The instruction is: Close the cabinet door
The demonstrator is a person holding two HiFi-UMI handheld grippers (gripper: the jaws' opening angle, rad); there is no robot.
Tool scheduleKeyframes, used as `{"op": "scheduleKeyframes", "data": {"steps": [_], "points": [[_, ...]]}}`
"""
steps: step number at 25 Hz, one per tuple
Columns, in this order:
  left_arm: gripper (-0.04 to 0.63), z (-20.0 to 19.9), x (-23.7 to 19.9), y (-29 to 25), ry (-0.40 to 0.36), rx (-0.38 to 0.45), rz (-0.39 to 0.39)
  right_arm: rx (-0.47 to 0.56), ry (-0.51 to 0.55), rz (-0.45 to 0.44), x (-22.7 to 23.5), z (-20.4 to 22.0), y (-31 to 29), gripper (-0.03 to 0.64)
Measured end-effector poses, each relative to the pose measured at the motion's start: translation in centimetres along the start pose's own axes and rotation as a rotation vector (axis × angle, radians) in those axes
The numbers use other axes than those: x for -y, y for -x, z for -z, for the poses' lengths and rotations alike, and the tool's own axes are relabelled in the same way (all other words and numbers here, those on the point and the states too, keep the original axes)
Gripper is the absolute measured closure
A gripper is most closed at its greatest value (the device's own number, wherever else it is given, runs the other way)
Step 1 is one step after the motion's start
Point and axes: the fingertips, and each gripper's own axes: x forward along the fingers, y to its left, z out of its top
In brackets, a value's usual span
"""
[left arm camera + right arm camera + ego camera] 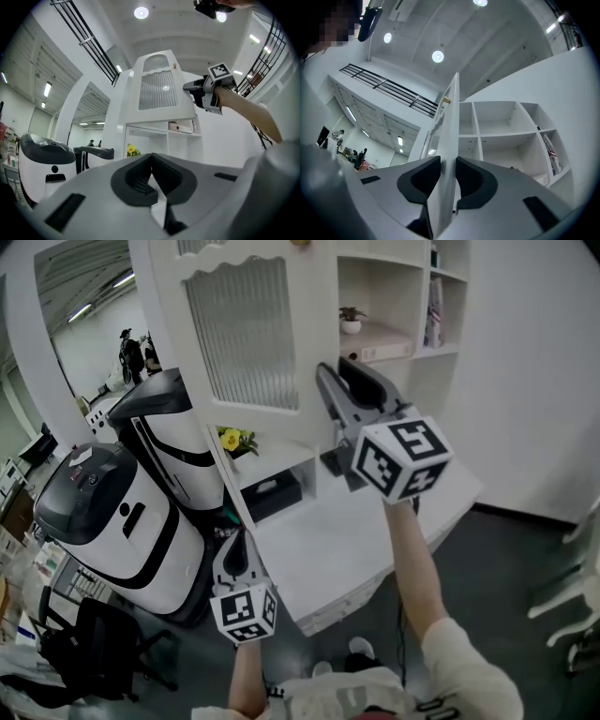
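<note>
The white cabinet door, with a ribbed glass panel, stands swung out from the open shelf cabinet. My right gripper is raised at the door's free edge, its jaws shut on that edge. In the right gripper view the door edge runs up between the two dark pads of the right gripper. My left gripper hangs low by the desk corner, shut and empty. In the left gripper view the left gripper has its pads together, and the door and right gripper show above it.
Two white and black machines stand left of the door. Yellow flowers and a black box sit in the lower shelves, a small potted plant higher up. The white desk top juts forward. A black chair is at lower left.
</note>
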Motion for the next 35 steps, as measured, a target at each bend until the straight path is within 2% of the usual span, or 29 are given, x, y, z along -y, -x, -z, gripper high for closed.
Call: {"op": "scheduleKeyframes", "data": {"steps": [12, 22, 27, 35], "points": [[0.591, -1.4, 2.3, -5.5, -0.007, 0.038, -0.096, -0.006, -0.091, -0.069, 6.2, 2.3, -4.1, 0.526], [0.591, -1.2, 2.5, -7.1, -0.016, 0.043, -0.186, -0.002, -0.065, -0.104, 8.2, 3.7, -6.3, 0.520], [0.591, -1.3, 1.9, -7.0, -0.022, 0.051, -0.229, 0.000, -0.022, -0.086, 8.9, 4.2, -7.1, 0.520], [0.591, -0.9, 2.5, -7.5, -0.041, 0.037, -0.256, 0.003, 0.008, -0.079, 9.6, 4.8, -8.2, 0.519]]}}
